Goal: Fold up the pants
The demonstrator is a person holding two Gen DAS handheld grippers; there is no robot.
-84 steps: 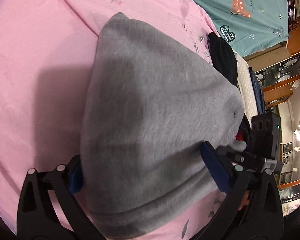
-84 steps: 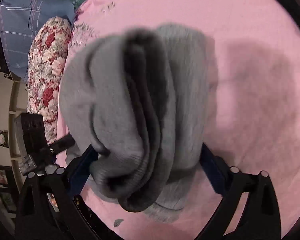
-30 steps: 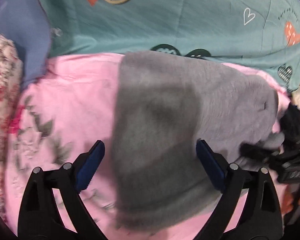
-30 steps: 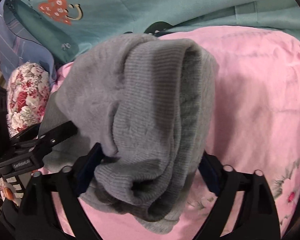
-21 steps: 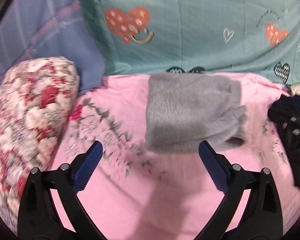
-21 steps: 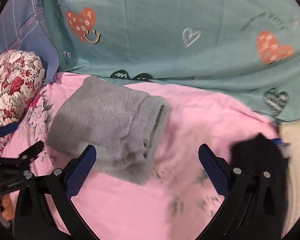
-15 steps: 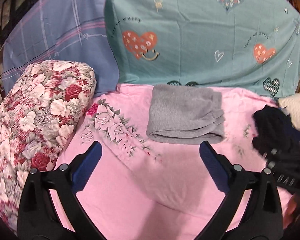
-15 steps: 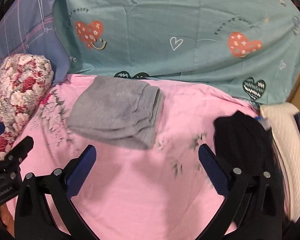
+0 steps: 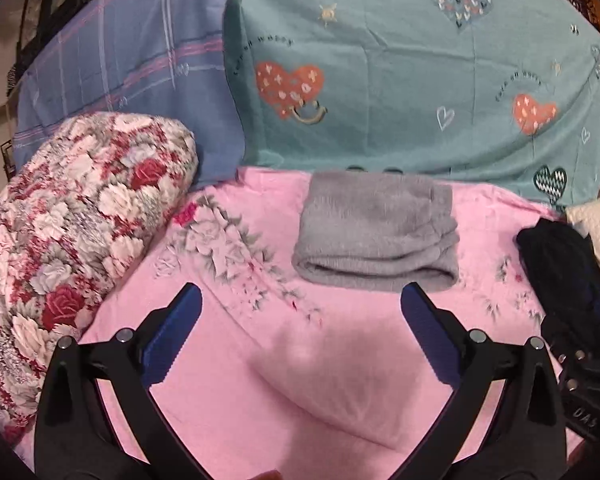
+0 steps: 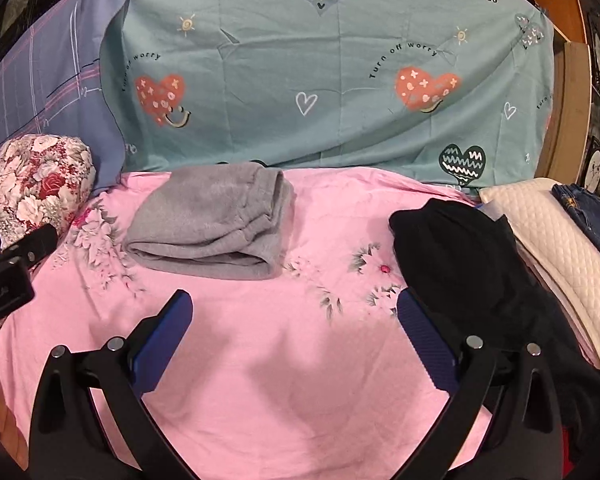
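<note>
The grey pants (image 9: pixel 376 228) lie folded in a compact bundle on the pink floral sheet (image 9: pixel 260 360), close to the teal blanket behind. They also show in the right wrist view (image 10: pixel 212 220), left of centre. My left gripper (image 9: pixel 300 320) is open and empty, held back from the bundle. My right gripper (image 10: pixel 292 320) is open and empty, also apart from the pants. The body of the left gripper (image 10: pixel 8 268) shows at the left edge of the right wrist view.
A black garment (image 10: pixel 460 256) lies on the sheet to the right. White quilted fabric (image 10: pixel 560 248) and denim (image 10: pixel 592 212) are stacked beyond it. A floral bolster (image 9: pixel 68 220) lies at the left. A teal heart-print blanket (image 10: pixel 320 80) and a blue plaid pillow (image 9: pixel 120 80) stand behind.
Both grippers let go of the grey pants and pulled back. The folded bundle now rests on the sheet near the teal blanket, farther from both grippers.
</note>
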